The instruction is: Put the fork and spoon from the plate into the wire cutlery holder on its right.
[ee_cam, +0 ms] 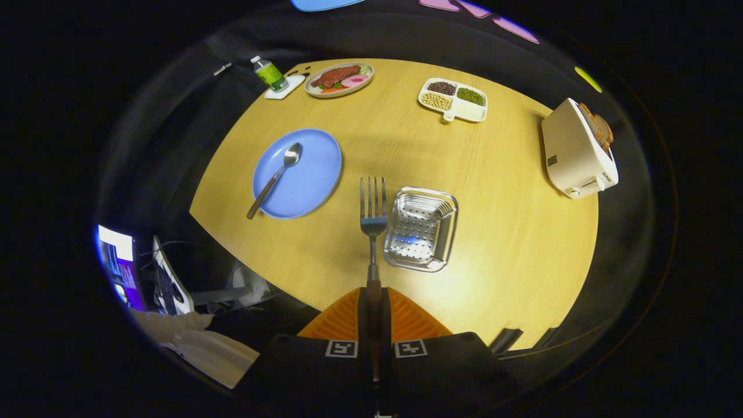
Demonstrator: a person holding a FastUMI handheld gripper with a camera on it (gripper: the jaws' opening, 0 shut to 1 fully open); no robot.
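Observation:
My gripper (373,305) is shut on the dark handle of a metal fork (373,209), which sticks straight out ahead of the fingers, tines forward, high above the wooden table (511,232). Just right of the fork's head, down on the table, sits the shiny perforated metal cutlery holder (421,229), with nothing inside that I can see. To the left of the fork lies the blue plate (299,173). A spoon (277,177) rests across it, bowl on the plate and handle end hanging over the plate's near-left rim.
At the table's far side stand a small bottle on a white coaster (270,74), a plate of meat and vegetables (339,79) and a white divided tray of beans (453,99). A white toaster with bread (579,148) sits far right. Clutter lies below the table's left edge.

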